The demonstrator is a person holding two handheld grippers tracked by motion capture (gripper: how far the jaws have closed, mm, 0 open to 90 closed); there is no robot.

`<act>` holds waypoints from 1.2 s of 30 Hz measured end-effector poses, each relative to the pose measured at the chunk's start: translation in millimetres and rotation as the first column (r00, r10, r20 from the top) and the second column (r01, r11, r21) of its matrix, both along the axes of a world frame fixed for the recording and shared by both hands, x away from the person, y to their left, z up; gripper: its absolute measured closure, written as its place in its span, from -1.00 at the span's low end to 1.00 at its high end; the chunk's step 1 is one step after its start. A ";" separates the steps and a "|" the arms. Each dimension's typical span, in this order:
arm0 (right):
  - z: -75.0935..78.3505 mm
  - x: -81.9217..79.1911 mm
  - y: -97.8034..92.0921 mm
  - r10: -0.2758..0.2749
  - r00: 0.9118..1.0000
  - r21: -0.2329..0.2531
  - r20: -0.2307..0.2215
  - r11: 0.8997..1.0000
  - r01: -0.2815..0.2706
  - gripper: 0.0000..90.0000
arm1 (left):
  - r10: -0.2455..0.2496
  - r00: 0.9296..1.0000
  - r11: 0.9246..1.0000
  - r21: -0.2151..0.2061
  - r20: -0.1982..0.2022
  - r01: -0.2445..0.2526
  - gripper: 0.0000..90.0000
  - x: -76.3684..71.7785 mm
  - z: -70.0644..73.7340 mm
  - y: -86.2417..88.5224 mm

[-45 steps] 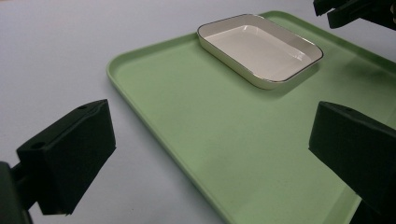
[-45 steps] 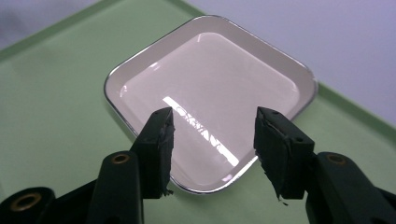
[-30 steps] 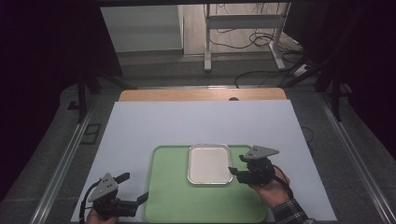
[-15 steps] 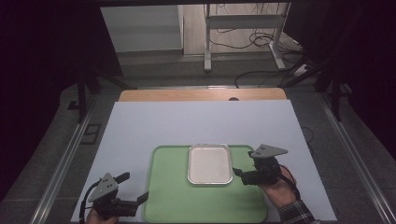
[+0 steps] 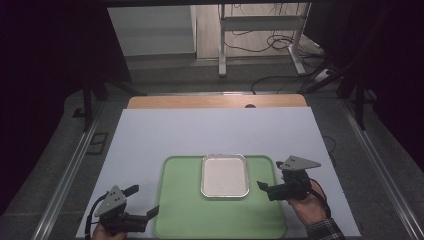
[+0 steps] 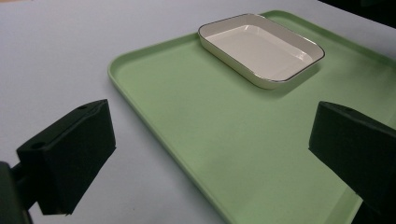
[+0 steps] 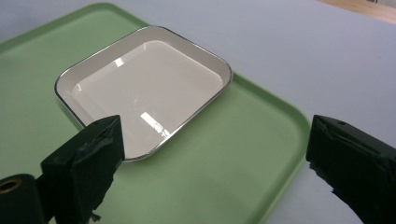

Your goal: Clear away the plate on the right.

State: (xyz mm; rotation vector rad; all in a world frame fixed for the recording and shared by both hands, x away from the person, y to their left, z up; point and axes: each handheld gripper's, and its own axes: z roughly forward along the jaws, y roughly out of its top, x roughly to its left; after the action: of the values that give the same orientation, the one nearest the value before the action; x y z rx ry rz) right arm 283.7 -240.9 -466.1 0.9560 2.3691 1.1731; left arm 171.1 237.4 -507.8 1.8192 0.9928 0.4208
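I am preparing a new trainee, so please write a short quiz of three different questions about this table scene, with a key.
1. True or false: the white rectangular enamel dish lies on the pale green plastic tray.
2. Which gripper is nearer to the dish? A) the left gripper B) the right gripper
3. Fill in: both grippers have their jaws ____ and hold nothing.

Key:
1. True; it sits at the tray's far edge, near the middle.
2. B; its jaws point at the dish from the tray's right side, while the left gripper is at the near left corner.
3. open
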 end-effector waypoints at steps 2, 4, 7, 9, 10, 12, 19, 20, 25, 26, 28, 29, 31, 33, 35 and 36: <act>0.3 -1.6 -6.5 -0.010 1.000 -0.001 0.000 1.000 0.010 -0.93 | 0.000 1.000 1.000 -0.001 0.000 0.000 -0.99 -0.1 0.0 0.2; 0.3 -2.5 -10.5 -0.019 1.000 0.003 -0.008 1.000 0.019 -0.94 | 0.001 1.000 1.000 -0.001 -0.001 -0.001 -0.99 -0.1 -0.1 0.2; 0.4 -3.4 -14.8 -0.028 1.000 0.001 -0.002 1.000 0.028 -0.95 | 0.002 1.000 1.000 -0.003 -0.001 -0.002 -0.99 0.0 -0.2 0.0; 1.6 -5.9 -21.3 -0.034 0.999 0.003 0.012 0.999 0.034 -0.96 | 0.003 1.000 1.000 -0.005 -0.002 -0.003 -0.99 -0.1 -0.2 0.4; 2.0 -7.0 -23.4 -0.040 0.999 0.005 0.018 0.999 0.040 -0.97 | 0.005 1.000 1.000 -0.008 -0.003 -0.005 -0.99 0.0 -0.2 0.8; 2.3 -8.0 -25.6 -0.043 0.999 0.007 0.025 0.999 0.043 -0.97 | 0.005 1.000 1.000 -0.008 -0.003 -0.005 -0.99 0.1 -0.3 0.8; 3.8 -16.4 -43.2 -0.081 0.996 0.007 0.047 0.997 0.081 -1.00 | 0.004 1.000 1.000 -0.007 -0.004 -0.004 -0.99 0.2 -0.2 0.6; 4.0 -17.5 -45.8 -0.086 0.995 0.008 0.046 0.996 0.086 -1.00 | 0.004 1.000 1.000 -0.006 -0.003 -0.004 -0.99 0.2 -0.2 0.6; 4.3 -24.1 -56.7 -0.105 0.993 0.013 0.056 0.994 0.104 -1.00 | 0.004 1.000 1.000 -0.005 -0.003 -0.004 -0.99 0.2 -0.2 0.3; 4.0 -25.7 -58.6 -0.110 0.992 0.010 0.060 0.994 0.109 -1.00 | 0.005 1.000 1.000 -0.005 -0.003 -0.005 -0.99 0.2 -0.2 0.3; 3.6 -27.1 -60.2 -0.116 0.991 0.004 0.064 0.993 0.116 -1.00 | 0.005 1.000 1.000 -0.005 -0.003 -0.005 -0.99 0.2 -0.2 0.3; 2.7 -28.9 -62.1 -0.125 0.990 0.003 0.062 0.992 0.125 -1.00 | 0.005 1.000 1.000 -0.005 -0.003 -0.005 -0.99 0.2 -0.2 0.3; 0.4 -31.4 -65.0 -0.139 0.989 0.004 0.049 0.990 0.139 -1.00 | 0.005 1.000 1.000 -0.003 -0.003 -0.005 -0.99 0.2 -0.2 0.2; -4.2 -34.6 -69.3 -0.159 0.987 0.002 0.030 0.987 0.159 -1.00 | 0.005 1.000 1.000 -0.003 -0.002 -0.005 -0.99 0.0 -0.2 0.1; -5.4 -35.4 -70.2 -0.164 0.986 0.000 0.026 0.986 0.164 -1.00 | 0.005 1.000 1.000 -0.003 -0.002 -0.005 -0.99 0.0 -0.2 0.2; -8.5 -37.0 -72.1 -0.168 0.986 -0.006 0.007 0.986 0.168 -1.00 | 0.006 1.000 1.000 -0.003 -0.003 -0.006 -0.99 -0.1 -0.2 0.2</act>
State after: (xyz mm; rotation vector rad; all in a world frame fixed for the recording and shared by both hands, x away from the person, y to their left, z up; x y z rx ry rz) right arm 246.7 -313.0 -474.6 1.1234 2.2357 1.1015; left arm 171.0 237.7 -508.0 1.8146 1.0003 0.4203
